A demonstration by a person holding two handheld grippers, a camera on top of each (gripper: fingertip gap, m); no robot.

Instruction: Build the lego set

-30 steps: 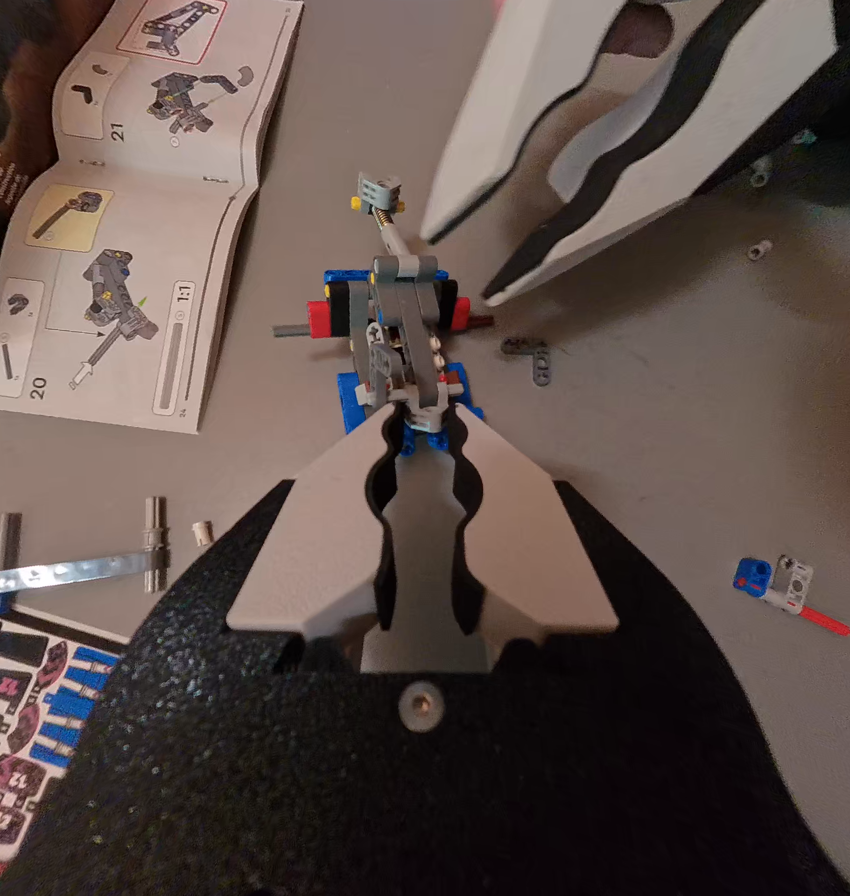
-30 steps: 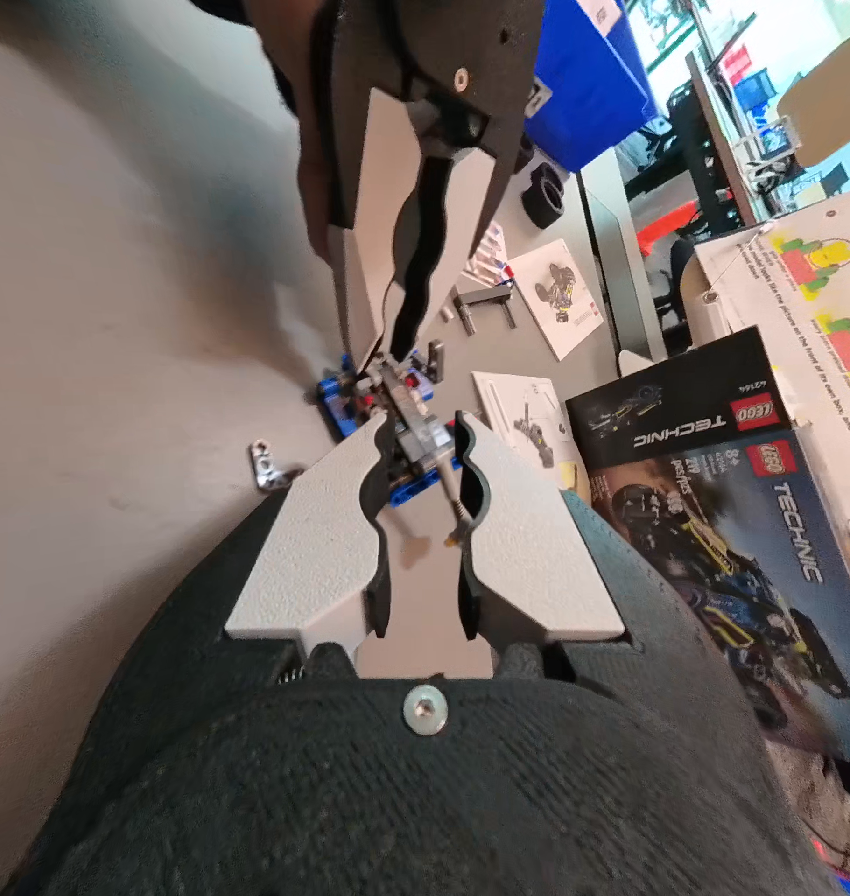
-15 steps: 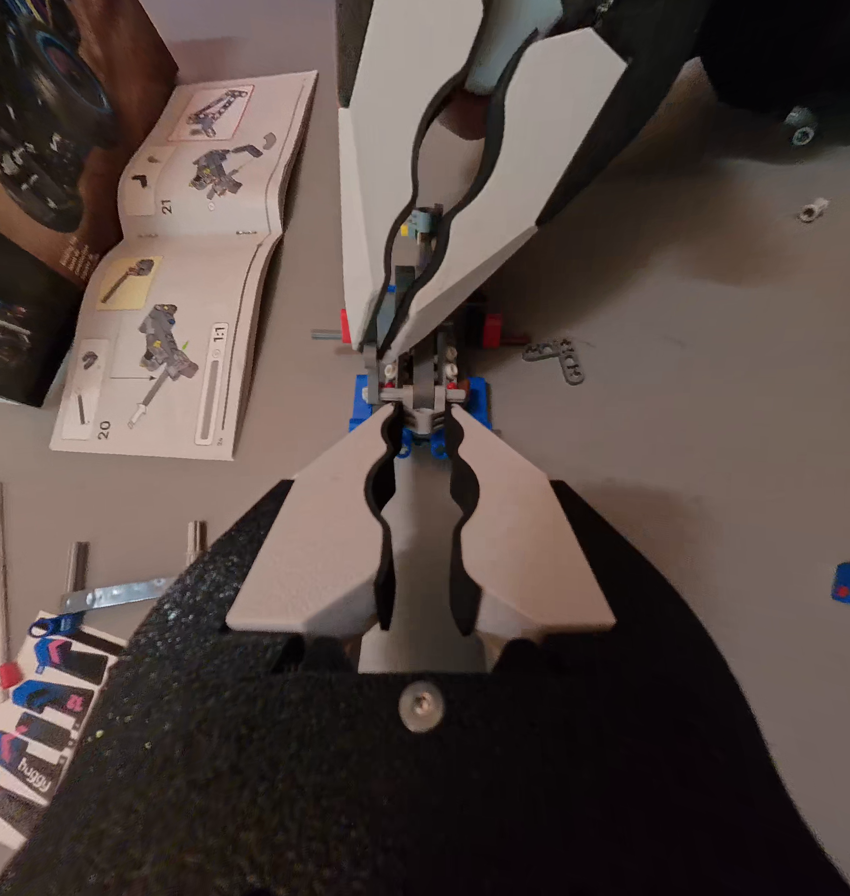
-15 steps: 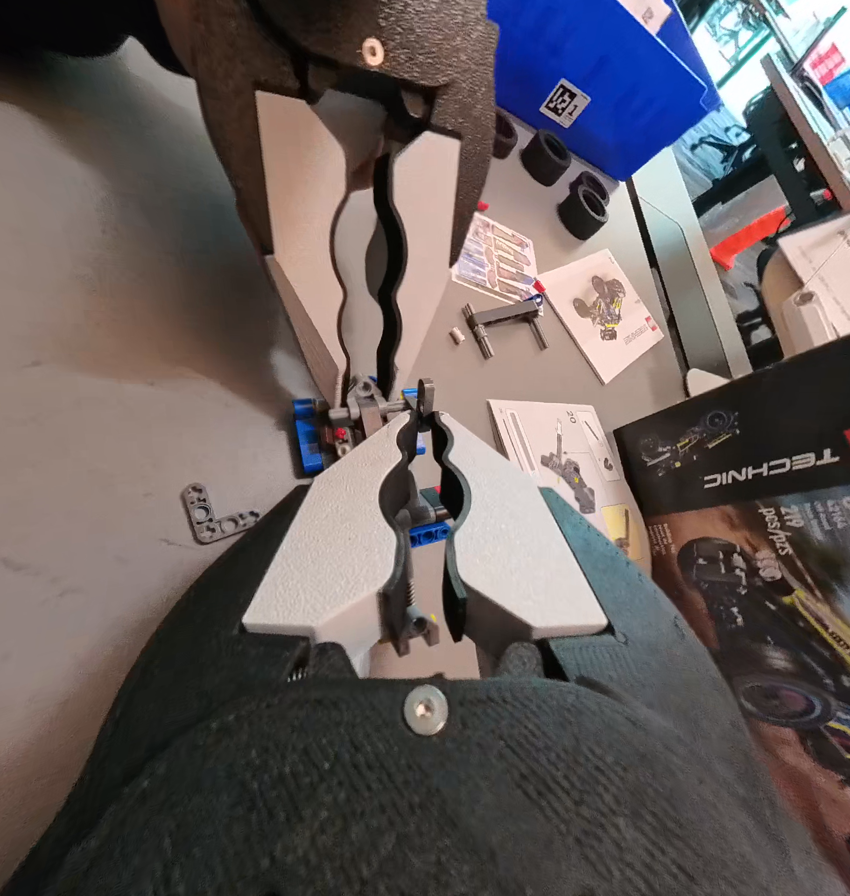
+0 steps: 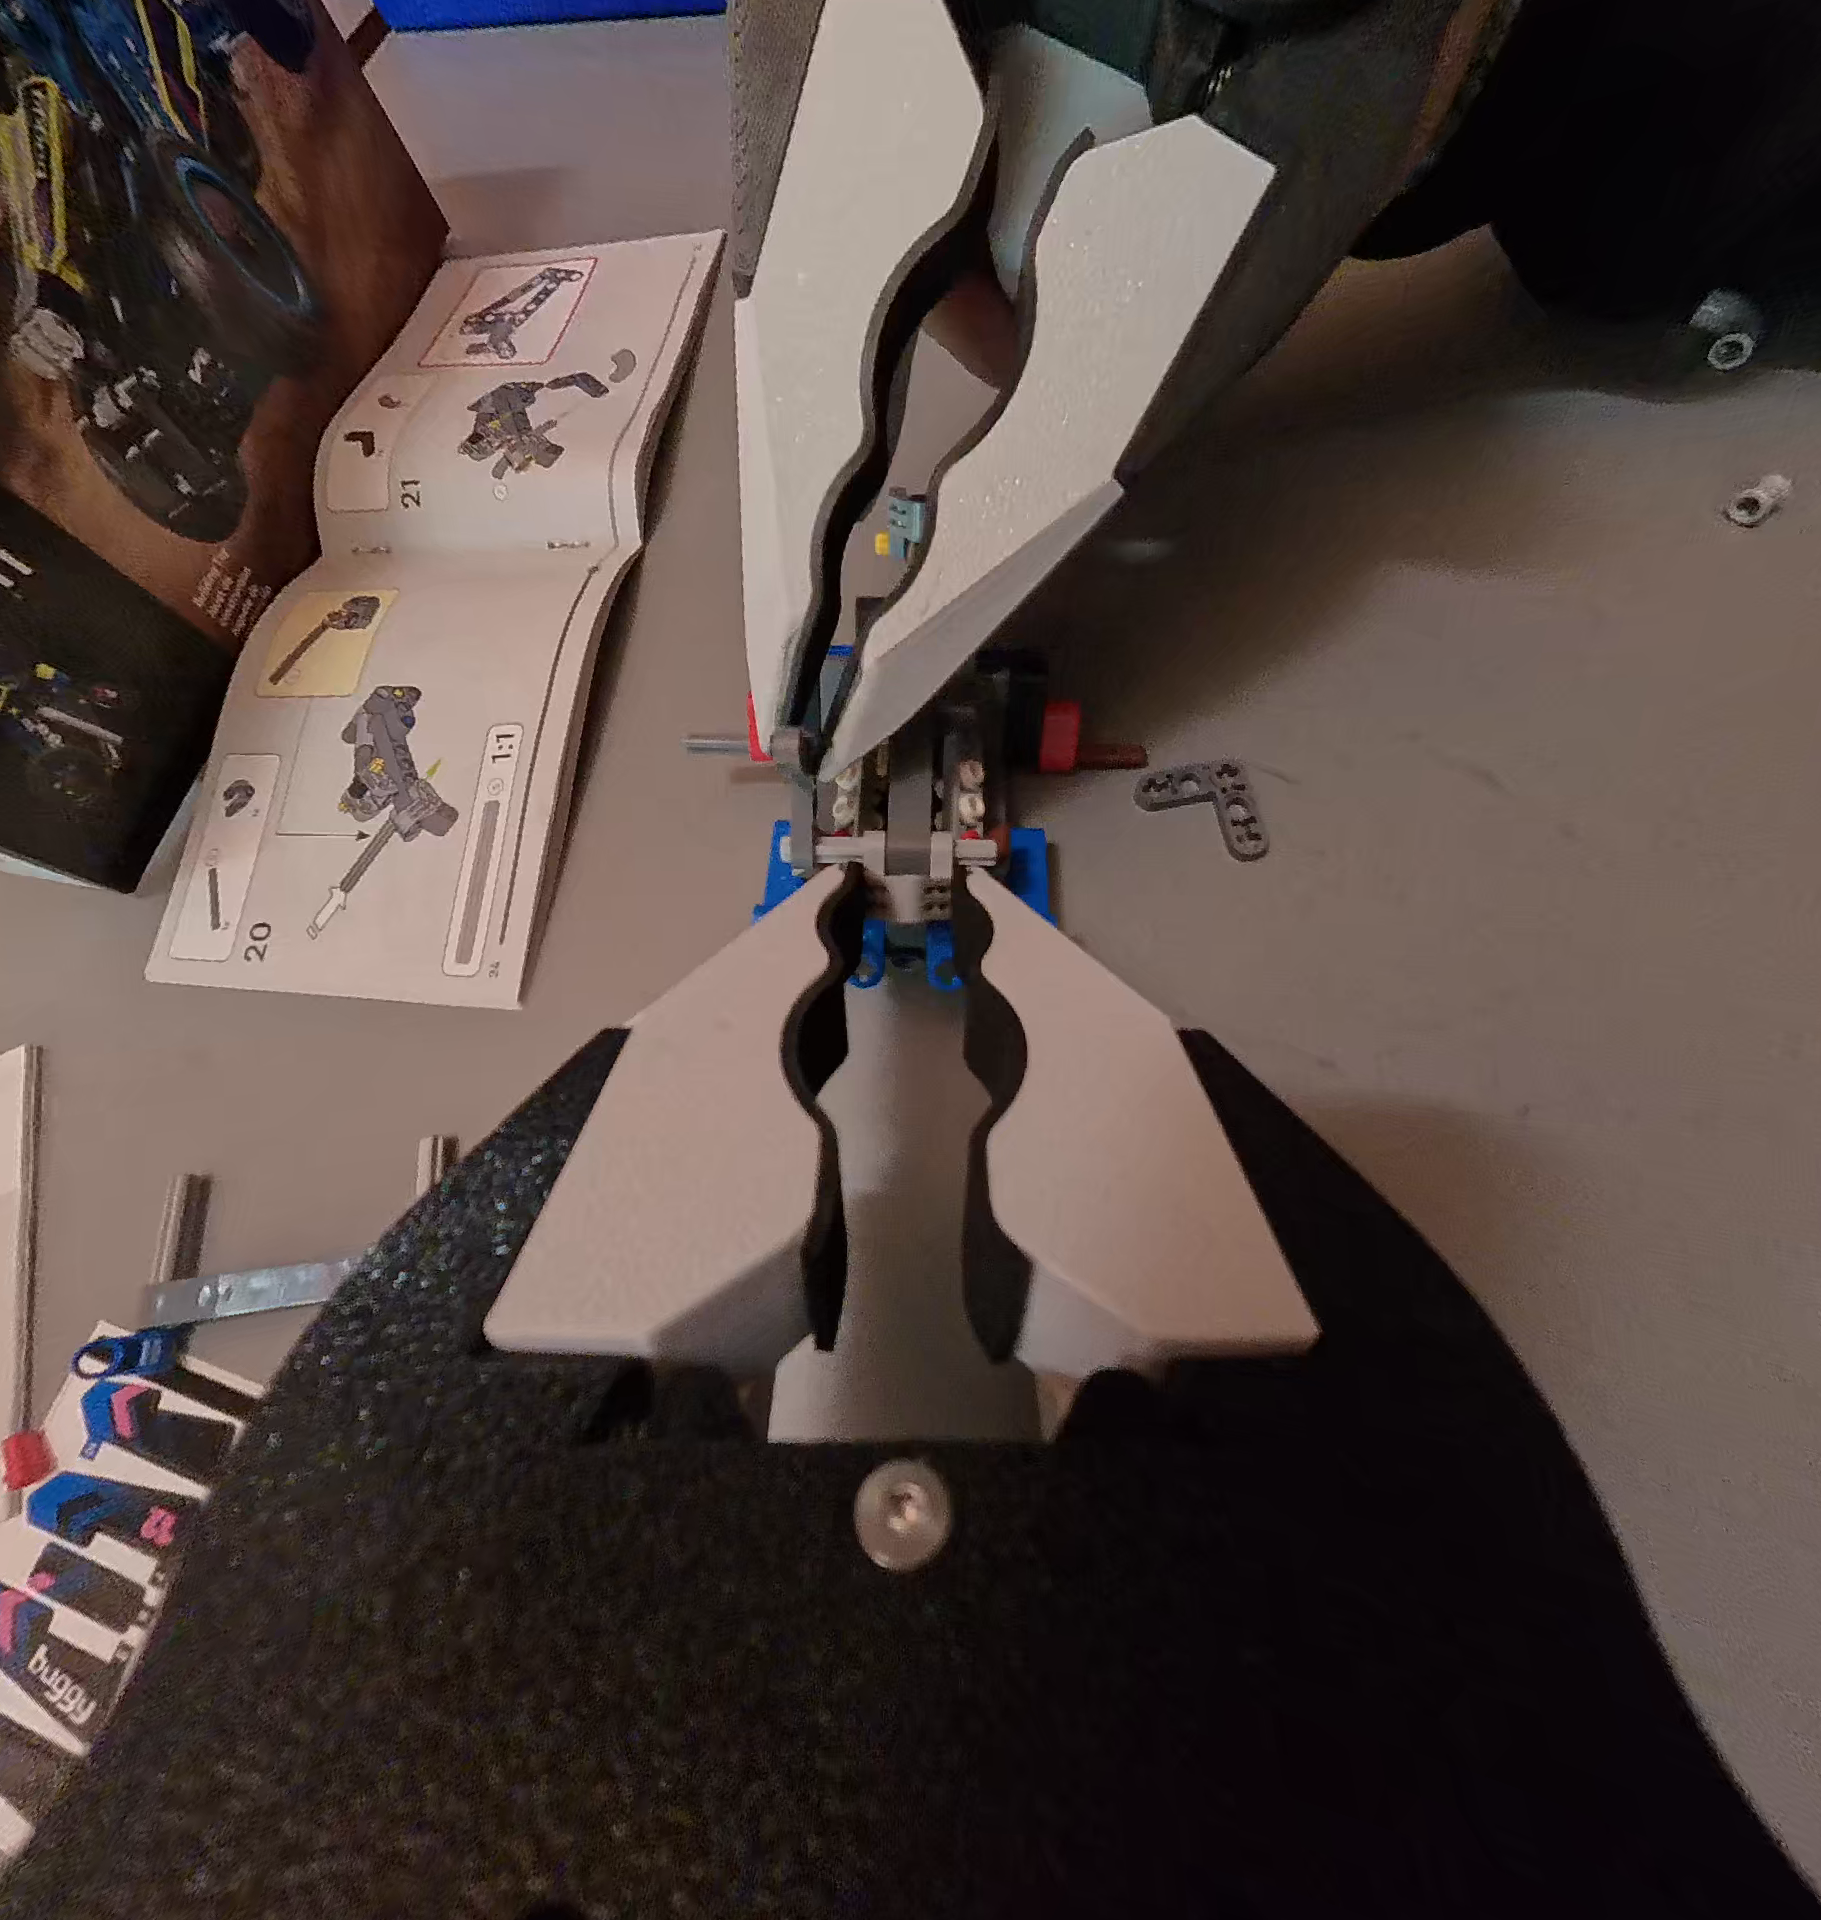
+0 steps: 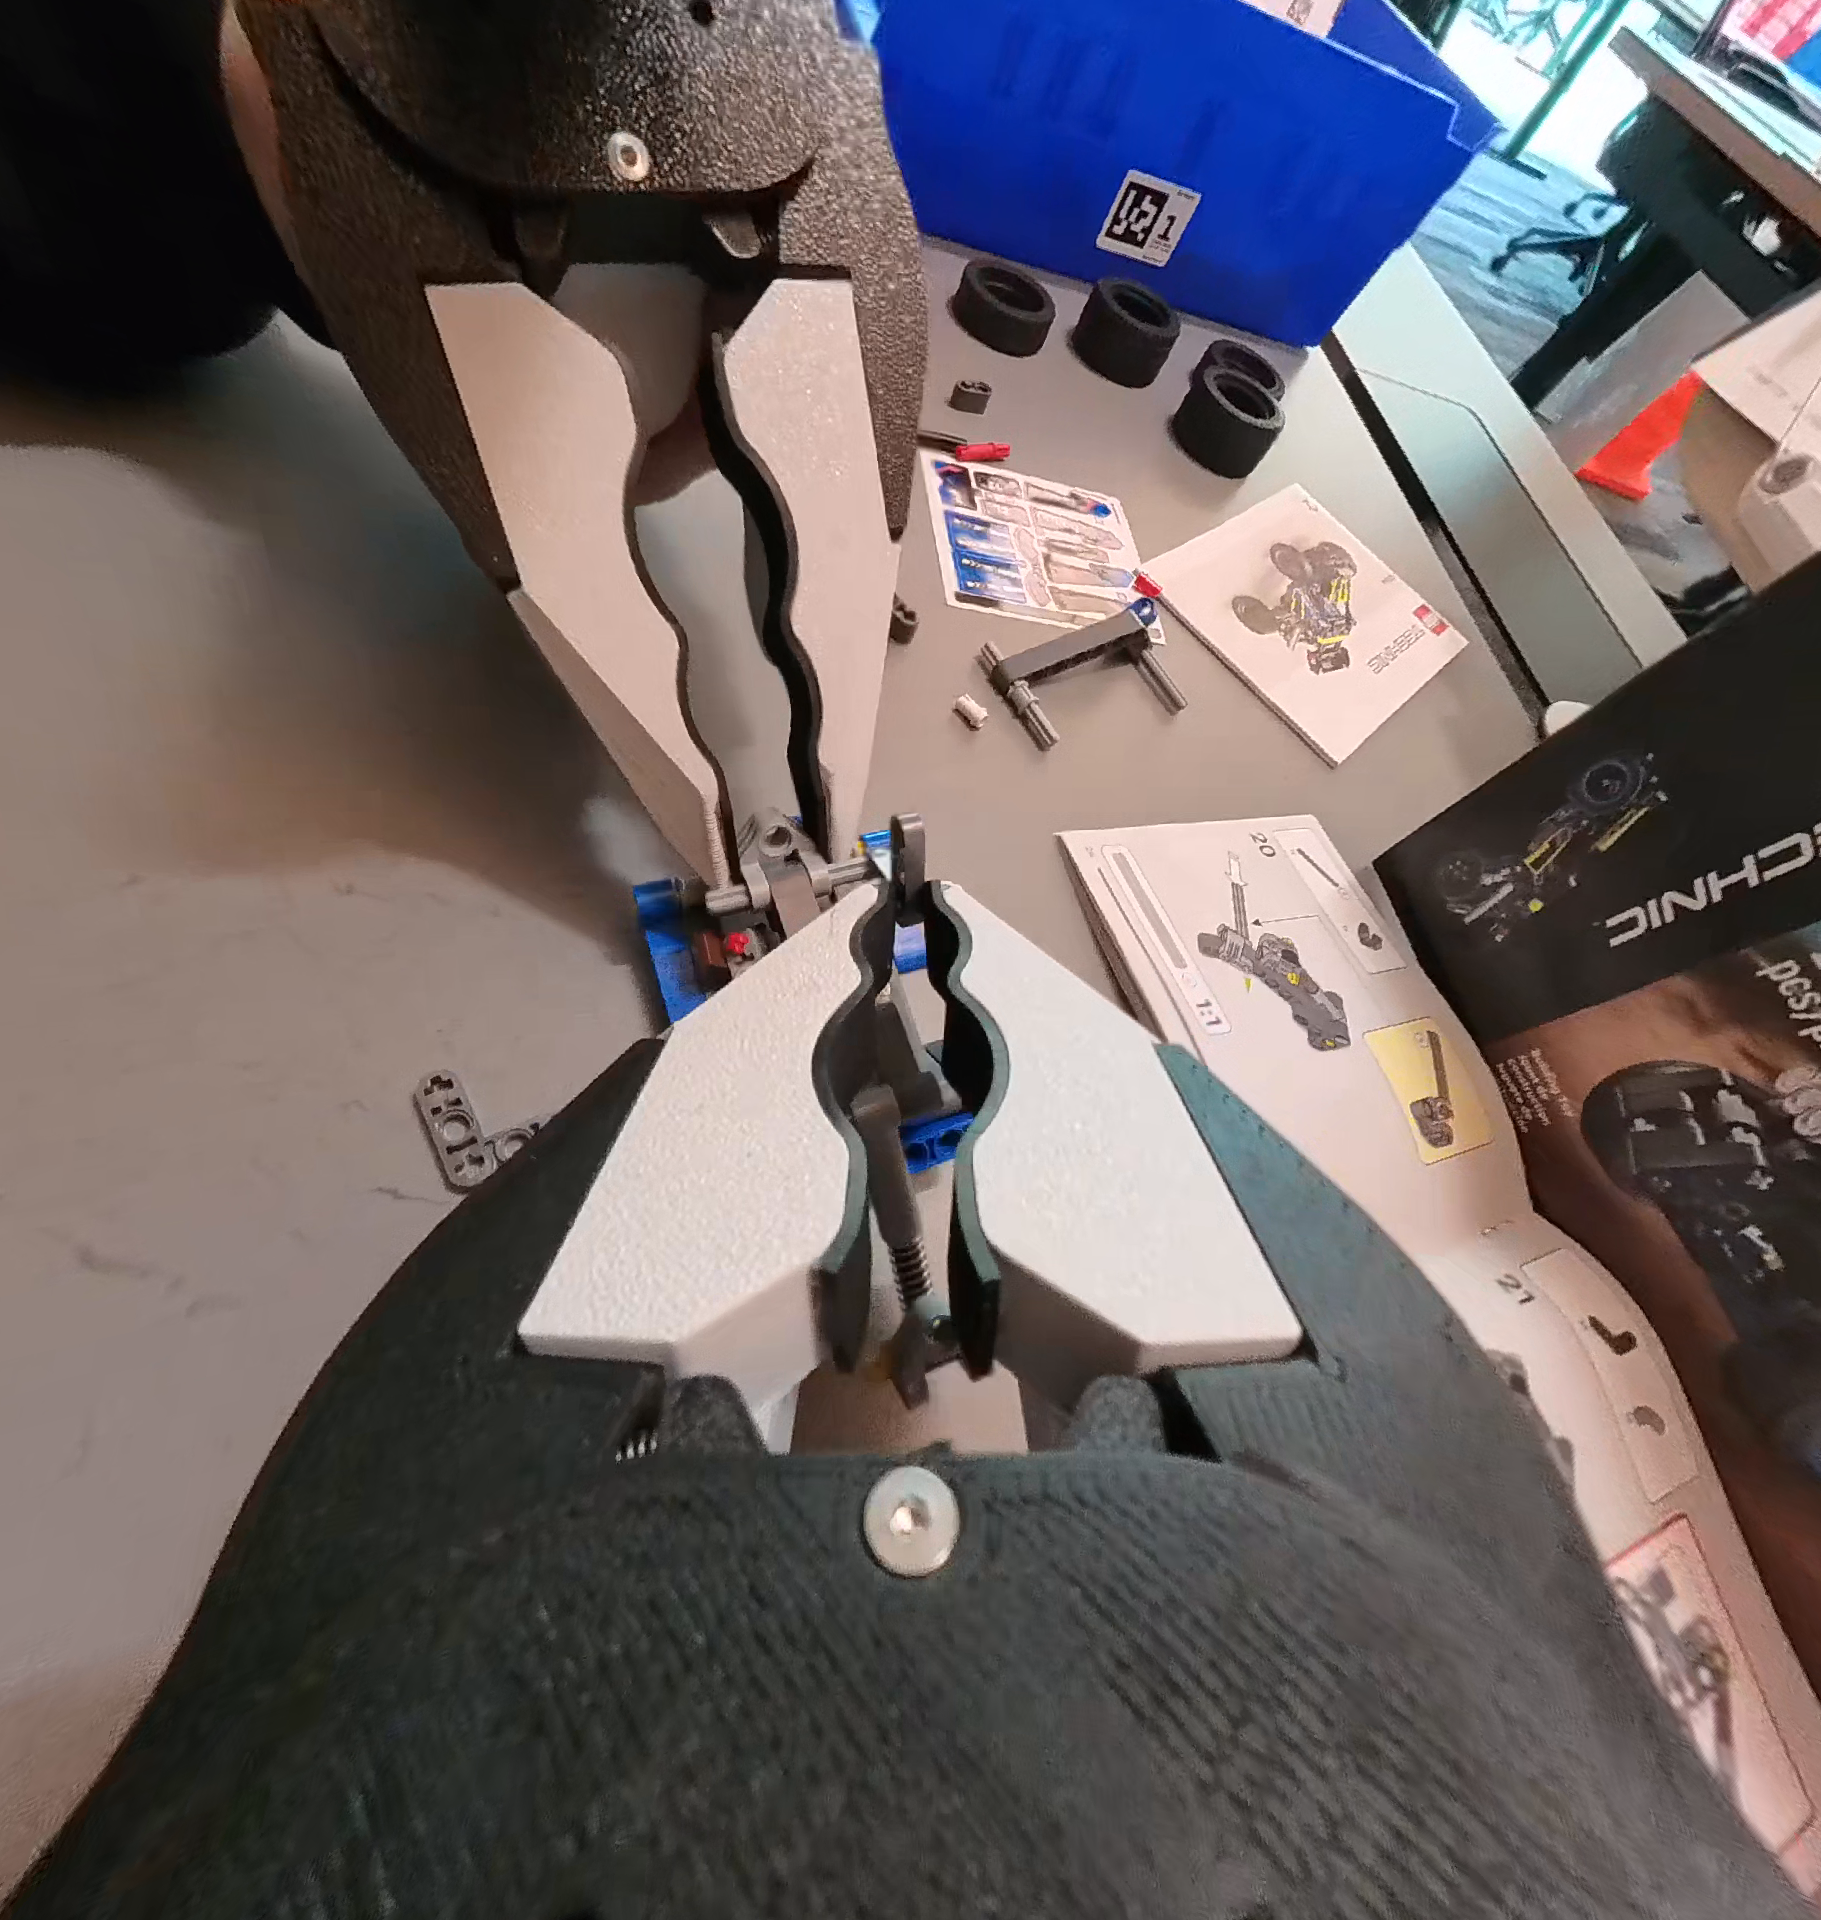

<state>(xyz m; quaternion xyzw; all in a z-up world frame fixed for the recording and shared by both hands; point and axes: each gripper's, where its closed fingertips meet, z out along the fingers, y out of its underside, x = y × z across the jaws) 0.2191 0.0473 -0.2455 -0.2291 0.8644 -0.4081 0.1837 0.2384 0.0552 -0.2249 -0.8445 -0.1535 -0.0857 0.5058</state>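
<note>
Grey table (image 5: 1508, 1039) fills both views, and at its middle sits the build (image 5: 901, 831): a blue base with grey beams, a red bush and a thin axle poking out sideways.

Left gripper (image 5: 906, 883) comes in low from the near side, jaws narrow, both pads pressed on the grey block at the build's near end. That looks like the anchor, so it wants to stay planted and level, base flat on the table.

Right gripper (image 6: 911, 899) faces it from the far side, tilted steeply down. Jaws drawn right in, clamped on a thin dark grey lever (image 6: 908, 862) that stands up just past the tips, touching the end of the grey cross axle (image 6: 833, 871). A shock rod (image 6: 901, 1226) with a small spring runs back along the channel between the fingers.

Judgement call here: the lever's hole has to line up square with that axle, so any push should run straight along the axle, not downward, or the build may tip on its base. Thin part, shallow pinch at the very tips; it could twist out if forced.

Around them: an open booklet (image 5: 449, 623), the box (image 6: 1664, 883), a blue bin (image 6: 1197, 125) with black tyres (image 6: 1124, 332) before it. Smaller: a sticker sheet (image 6: 1031, 540), a loose L-beam (image 5: 1212, 805) near the build.
</note>
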